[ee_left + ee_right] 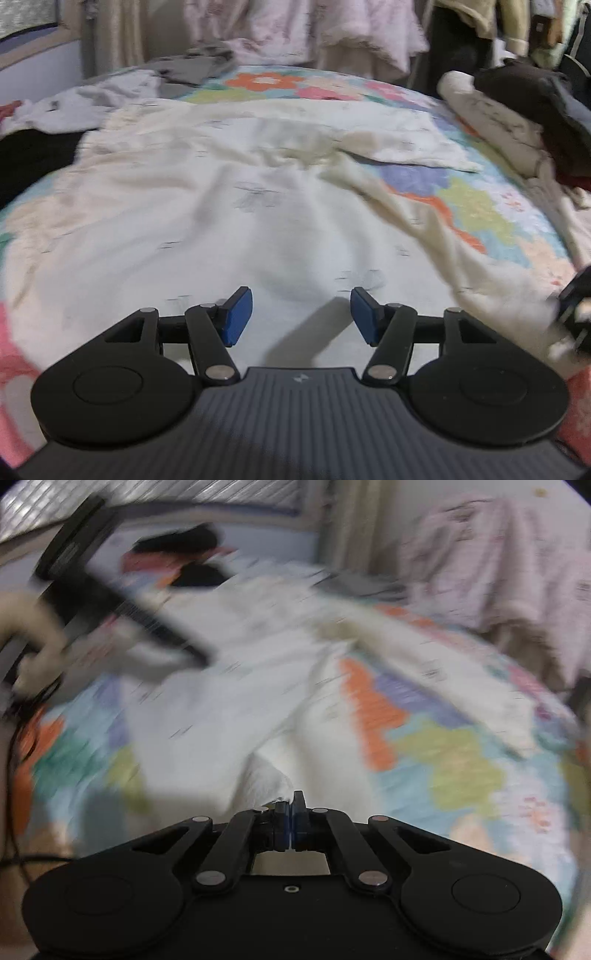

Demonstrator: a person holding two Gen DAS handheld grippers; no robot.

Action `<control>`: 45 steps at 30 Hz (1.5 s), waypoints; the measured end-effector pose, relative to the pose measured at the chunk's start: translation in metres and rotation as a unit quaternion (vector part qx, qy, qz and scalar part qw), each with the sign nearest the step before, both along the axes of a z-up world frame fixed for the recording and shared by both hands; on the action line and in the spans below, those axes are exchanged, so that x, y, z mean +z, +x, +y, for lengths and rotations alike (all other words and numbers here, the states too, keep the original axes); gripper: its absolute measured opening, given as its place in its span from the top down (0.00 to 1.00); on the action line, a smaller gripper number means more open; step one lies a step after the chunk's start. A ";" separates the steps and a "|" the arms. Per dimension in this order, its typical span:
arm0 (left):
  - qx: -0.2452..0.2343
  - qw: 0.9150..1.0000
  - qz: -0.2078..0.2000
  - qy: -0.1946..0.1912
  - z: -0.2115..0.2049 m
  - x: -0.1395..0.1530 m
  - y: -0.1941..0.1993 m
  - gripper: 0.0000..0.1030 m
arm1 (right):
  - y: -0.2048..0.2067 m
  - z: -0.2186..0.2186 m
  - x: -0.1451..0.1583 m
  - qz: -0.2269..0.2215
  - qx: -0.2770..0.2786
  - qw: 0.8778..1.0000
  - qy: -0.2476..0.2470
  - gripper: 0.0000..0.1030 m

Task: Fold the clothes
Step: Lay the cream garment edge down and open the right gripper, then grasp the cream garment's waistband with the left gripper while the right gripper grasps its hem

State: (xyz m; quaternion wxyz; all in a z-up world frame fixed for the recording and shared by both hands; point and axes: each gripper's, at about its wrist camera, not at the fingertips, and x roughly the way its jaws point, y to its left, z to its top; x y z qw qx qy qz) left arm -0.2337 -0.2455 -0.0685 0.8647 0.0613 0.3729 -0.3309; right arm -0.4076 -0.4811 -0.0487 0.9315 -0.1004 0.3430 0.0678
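Two grippers work over the bed (pixel 476 206), whose floral quilt carries a cream garment (pixel 221 192) spread rumpled across its middle. Our left gripper (pixel 301 315) hovers low above the cloth, level and pointing forward, its blue pads (pixel 236 317) spread wide with nothing between them. Our right gripper (pixel 291 821) has its fingers pressed together, pinching a bunched edge of the cream garment (pixel 266 775) just at the tips. A pile of clothes (pixel 517 122) lies at the bed's right side.
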 end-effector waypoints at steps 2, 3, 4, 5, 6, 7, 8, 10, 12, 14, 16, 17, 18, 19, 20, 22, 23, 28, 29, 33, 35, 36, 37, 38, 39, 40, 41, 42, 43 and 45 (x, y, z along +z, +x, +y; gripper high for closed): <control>0.029 0.999 -0.002 0.016 0.010 0.001 0.006 0.43 | 0.002 -0.024 0.013 -0.016 -0.045 0.999 0.007 1.00; 0.052 0.998 -0.003 0.046 0.012 0.002 0.009 0.43 | 0.002 -0.036 0.017 -0.024 -0.059 0.998 0.007 1.00; 0.066 0.995 -0.001 0.069 0.013 0.003 0.010 0.43 | 0.004 -0.051 0.020 -0.029 -0.074 0.997 0.004 1.00; 0.075 0.994 -0.006 0.077 0.015 0.006 0.010 0.43 | 0.006 -0.065 0.021 -0.031 -0.095 0.995 0.004 1.00; 0.082 0.994 -0.019 0.075 0.017 0.009 0.008 0.43 | 0.009 -0.080 0.021 -0.032 -0.116 0.993 0.007 1.00; 0.084 0.993 -0.029 0.074 0.017 0.011 0.007 0.43 | 0.013 -0.096 0.018 -0.024 -0.139 0.990 0.026 0.98; 0.085 0.993 -0.033 0.074 0.018 0.013 0.007 0.43 | 0.014 -0.108 0.016 -0.022 -0.157 0.987 0.038 0.98; 0.091 0.993 -0.028 0.064 0.023 0.016 0.010 0.43 | 0.015 -0.131 0.012 -0.018 -0.193 0.979 0.060 0.98; 0.096 0.993 -0.024 0.061 0.032 0.018 0.013 0.42 | 0.009 -0.143 0.014 -0.020 -0.230 0.970 0.077 0.94; 0.112 0.991 -0.028 0.062 0.044 0.018 0.018 0.42 | -0.002 -0.148 0.018 -0.016 -0.248 0.962 0.110 0.93; 0.134 0.989 -0.022 0.051 0.064 0.018 0.026 0.42 | -0.016 -0.145 0.020 -0.009 -0.268 0.958 0.104 0.87; 0.148 0.988 -0.016 0.042 0.074 0.018 0.031 0.42 | -0.023 -0.143 0.018 -0.005 -0.267 0.957 0.113 0.86; 0.164 0.986 -0.006 0.027 0.089 0.017 0.037 0.42 | -0.029 -0.142 0.017 0.000 -0.265 0.956 0.125 0.83; 0.176 0.984 0.006 0.003 0.103 0.016 0.042 0.42 | -0.036 -0.140 0.014 0.006 -0.255 0.954 0.155 0.72; 0.200 0.979 0.021 -0.019 0.117 0.013 0.046 0.42 | -0.043 -0.138 0.010 0.016 -0.241 0.951 0.194 0.66; 0.247 0.966 0.052 -0.062 0.146 0.009 0.054 0.42 | -0.051 -0.132 0.001 0.021 -0.231 0.939 0.252 0.59; 0.266 0.959 0.064 -0.081 0.158 0.007 0.056 0.42 | -0.055 -0.127 -0.003 0.022 -0.227 0.937 0.263 0.58; 0.298 0.949 0.065 -0.075 0.177 0.003 0.058 0.42 | -0.073 -0.105 -0.018 0.050 -0.211 0.942 0.257 0.57; 0.290 0.952 0.061 -0.074 0.176 0.001 0.060 0.42 | -0.076 -0.102 -0.020 0.060 -0.209 0.943 0.251 0.57; 0.274 0.957 0.069 -0.071 0.165 -0.010 0.080 0.33 | -0.096 -0.097 -0.023 0.074 -0.200 0.938 0.274 0.53; 0.281 0.955 0.080 -0.042 0.154 -0.014 0.091 0.33 | -0.105 -0.093 -0.027 0.089 -0.196 0.932 0.291 0.50; 0.287 0.954 0.087 -0.023 0.147 -0.016 0.095 0.33 | -0.107 -0.090 -0.030 0.104 -0.189 0.932 0.290 0.49; 0.292 0.953 0.084 -0.014 0.142 -0.016 0.097 0.33 | -0.109 -0.086 -0.032 0.117 -0.183 0.933 0.288 0.49; 0.290 0.954 0.075 -0.011 0.138 -0.015 0.098 0.33 | -0.109 -0.083 -0.034 0.121 -0.181 0.935 0.280 0.49; 0.283 0.957 0.065 -0.008 0.133 -0.015 0.099 0.33 | -0.108 -0.081 -0.034 0.119 -0.181 0.936 0.277 0.49; 0.283 0.957 0.062 -0.005 0.130 -0.017 0.101 0.33 | -0.105 -0.081 -0.034 0.115 -0.183 0.933 0.288 0.49; 0.284 0.957 0.060 -0.002 0.128 -0.019 0.102 0.33 | -0.101 -0.081 -0.035 0.110 -0.184 0.930 0.299 0.49; 0.284 0.957 0.058 0.001 0.126 -0.021 0.103 0.30 | -0.098 -0.082 -0.035 0.104 -0.187 0.926 0.310 0.49; 0.283 0.958 0.055 -0.002 0.125 -0.025 0.104 0.21 | -0.094 -0.083 -0.036 0.094 -0.197 0.923 0.317 0.49; 0.278 0.959 0.051 -0.007 0.124 -0.028 0.107 0.15 | -0.085 -0.084 -0.037 0.077 -0.215 0.916 0.330 0.48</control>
